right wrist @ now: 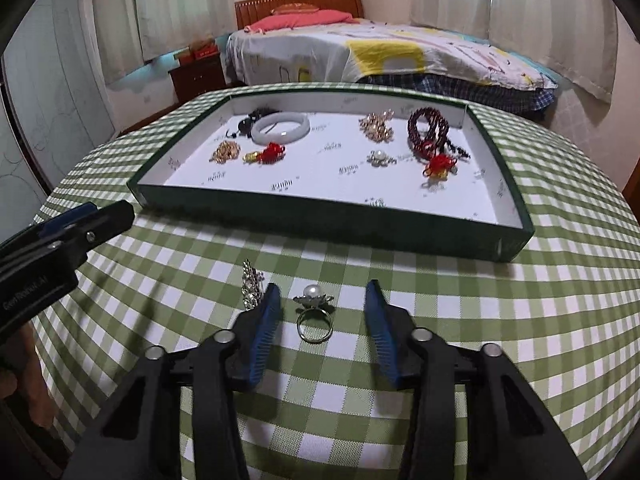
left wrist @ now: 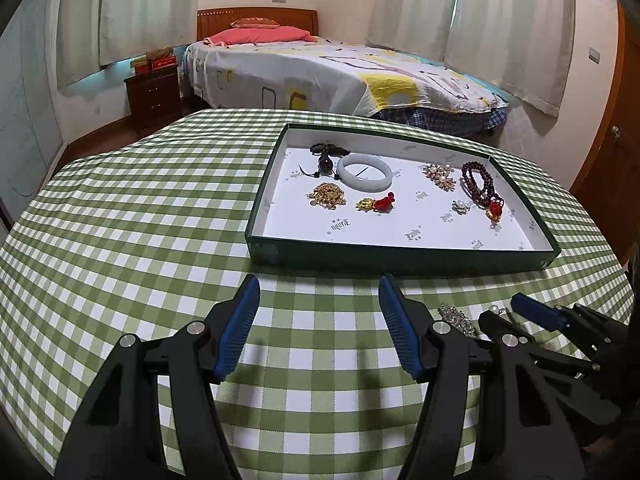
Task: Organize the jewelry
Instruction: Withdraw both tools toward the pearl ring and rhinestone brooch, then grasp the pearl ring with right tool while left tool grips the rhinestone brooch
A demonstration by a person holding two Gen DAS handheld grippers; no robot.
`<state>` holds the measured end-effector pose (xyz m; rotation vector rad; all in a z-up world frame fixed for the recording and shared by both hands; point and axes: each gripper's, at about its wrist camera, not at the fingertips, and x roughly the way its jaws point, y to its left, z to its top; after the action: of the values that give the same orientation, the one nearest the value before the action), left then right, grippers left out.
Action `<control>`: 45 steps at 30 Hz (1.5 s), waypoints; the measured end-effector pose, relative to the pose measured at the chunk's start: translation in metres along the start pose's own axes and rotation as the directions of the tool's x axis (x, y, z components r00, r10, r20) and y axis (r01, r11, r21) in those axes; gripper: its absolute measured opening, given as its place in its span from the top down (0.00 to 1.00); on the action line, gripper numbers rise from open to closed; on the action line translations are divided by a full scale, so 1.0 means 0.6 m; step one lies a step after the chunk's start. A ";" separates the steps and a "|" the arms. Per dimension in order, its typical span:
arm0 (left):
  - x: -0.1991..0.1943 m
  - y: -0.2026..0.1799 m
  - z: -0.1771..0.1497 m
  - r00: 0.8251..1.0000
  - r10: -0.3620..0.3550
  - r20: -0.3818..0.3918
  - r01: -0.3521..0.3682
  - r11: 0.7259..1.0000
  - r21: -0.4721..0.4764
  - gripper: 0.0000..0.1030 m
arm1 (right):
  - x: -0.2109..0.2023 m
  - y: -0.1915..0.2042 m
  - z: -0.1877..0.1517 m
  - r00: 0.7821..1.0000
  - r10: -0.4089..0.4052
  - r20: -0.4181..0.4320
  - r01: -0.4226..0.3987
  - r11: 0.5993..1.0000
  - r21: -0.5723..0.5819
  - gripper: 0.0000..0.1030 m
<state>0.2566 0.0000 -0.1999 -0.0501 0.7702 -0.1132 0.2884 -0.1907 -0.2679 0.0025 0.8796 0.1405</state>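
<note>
right gripper [right wrist: 322,300] wide open and empty, straddling the pearl ring [right wrist: 314,314] on the checked tablecloth [right wrist: 520,320] in front of the green tray [right wrist: 320,216], pre-grasp, next lower and pinch the ring; left gripper [left wrist: 318,300] open, empty, idle beside the rhinestone clip [right wrist: 250,284].

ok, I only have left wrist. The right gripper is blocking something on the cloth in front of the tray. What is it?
Observer: A pearl ring, lying on the checked cloth between the fingers of the right gripper.
Operator: Gripped?
Observer: No. The jaws are wide open, and neither blue pad touches it.
Operator: Which way is it lying?
Observer: Pearl end towards the green tray, band towards the gripper.
</note>
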 end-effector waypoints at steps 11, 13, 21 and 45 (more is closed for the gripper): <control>0.006 -0.026 -0.006 1.000 -0.016 -0.013 0.016 1.000 0.018 0.41 | -0.014 -0.029 -0.006 1.000 -0.007 0.009 0.007 1.000 0.025 0.78; 0.005 -0.037 -0.007 1.000 -0.024 -0.017 0.024 0.999 0.024 0.41 | -0.024 -0.041 -0.005 0.999 -0.021 0.024 0.021 0.999 0.032 0.78; 0.010 -0.099 -0.014 0.997 -0.064 -0.035 0.066 0.996 0.061 0.41 | -0.067 -0.108 -0.011 0.994 -0.078 0.074 0.071 0.993 0.093 0.78; 0.072 -0.165 -0.037 0.984 -0.094 -0.150 0.108 0.991 0.084 0.72 | -0.092 -0.159 -0.025 0.992 -0.055 0.111 0.033 0.981 0.191 0.78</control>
<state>0.2636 -0.1033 -0.2368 0.0069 0.9079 -0.2512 0.2538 -0.2927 -0.2408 0.1674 0.7737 0.0149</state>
